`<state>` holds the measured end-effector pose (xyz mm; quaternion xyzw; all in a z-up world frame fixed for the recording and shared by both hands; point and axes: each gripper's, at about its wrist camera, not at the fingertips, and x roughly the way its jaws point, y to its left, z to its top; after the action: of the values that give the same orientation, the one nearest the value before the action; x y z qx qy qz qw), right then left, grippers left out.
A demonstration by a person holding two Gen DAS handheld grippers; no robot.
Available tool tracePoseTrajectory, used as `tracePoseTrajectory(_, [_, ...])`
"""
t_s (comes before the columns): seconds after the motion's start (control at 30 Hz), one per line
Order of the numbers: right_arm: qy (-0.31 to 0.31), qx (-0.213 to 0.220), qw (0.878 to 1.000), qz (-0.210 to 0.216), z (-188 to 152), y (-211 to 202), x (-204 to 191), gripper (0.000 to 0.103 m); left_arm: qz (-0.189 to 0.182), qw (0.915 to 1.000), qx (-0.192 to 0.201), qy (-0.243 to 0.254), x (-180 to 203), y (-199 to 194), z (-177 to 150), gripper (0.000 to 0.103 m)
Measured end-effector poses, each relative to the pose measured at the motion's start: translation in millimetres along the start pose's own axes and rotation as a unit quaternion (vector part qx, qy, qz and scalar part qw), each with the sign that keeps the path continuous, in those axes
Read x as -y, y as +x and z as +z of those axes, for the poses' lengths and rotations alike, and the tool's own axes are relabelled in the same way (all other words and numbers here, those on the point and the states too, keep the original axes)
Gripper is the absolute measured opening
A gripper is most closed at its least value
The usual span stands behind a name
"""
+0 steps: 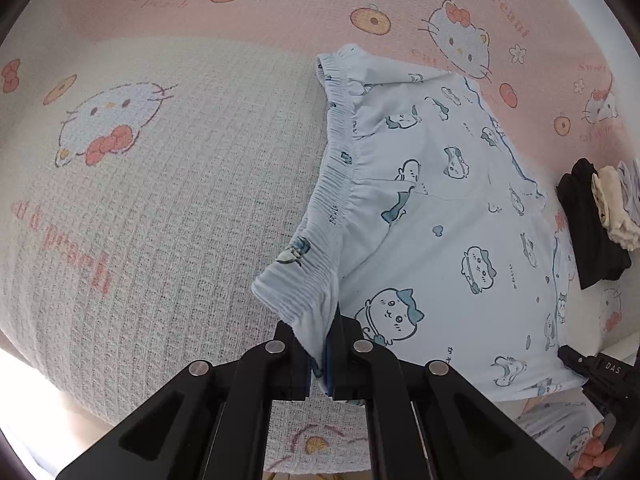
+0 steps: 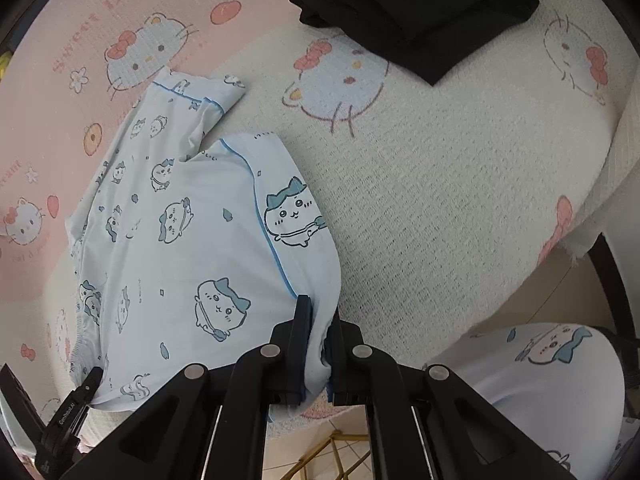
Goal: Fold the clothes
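Note:
A pair of light blue shorts (image 1: 440, 208) printed with cartoon animals lies on a cat-print blanket (image 1: 180, 200). In the left wrist view my left gripper (image 1: 320, 344) is shut on the near end of the gathered elastic waistband (image 1: 332, 184). In the right wrist view the same shorts (image 2: 180, 220) spread to the left, and my right gripper (image 2: 320, 336) is shut on the near corner of a leg hem with blue piping (image 2: 264, 220). The right gripper's body (image 1: 600, 376) shows at the left view's lower right; the left gripper's body (image 2: 68, 420) shows at the right view's lower left.
A stack of folded clothes, black with cream on top (image 2: 420, 12), sits at the blanket's far side (image 1: 600, 216). The blanket's edge (image 2: 592, 216) drops off at the right, with tiled floor (image 2: 332, 456) below. A person's leg in matching print fabric (image 2: 540, 380) is close by.

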<state>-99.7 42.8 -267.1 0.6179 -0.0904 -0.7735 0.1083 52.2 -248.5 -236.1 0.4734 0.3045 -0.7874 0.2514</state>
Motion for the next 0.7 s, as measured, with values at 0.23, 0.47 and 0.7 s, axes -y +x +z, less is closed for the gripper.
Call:
tracePoseTrajectory(0.23, [-0.004, -0.015, 1.000, 0.006, 17, 8, -8, 0.006, -0.051, 0.9978, 0.000, -0.042, -16, -2, 2, 0.005])
tracePoseTrajectory(0.47, [0.007, 0.062, 0.996, 0.058, 37, -23, -10, 0.043, -0.093, 0.9915, -0.008, -0.091, -34, -17, 3, 0.039])
tracePoseTrajectory(0.7, [0.026, 0.113, 0.987, 0.108, 46, -30, -12, 0.051, -0.105, 0.9895, 0.023, -0.097, -52, -50, 9, 0.057])
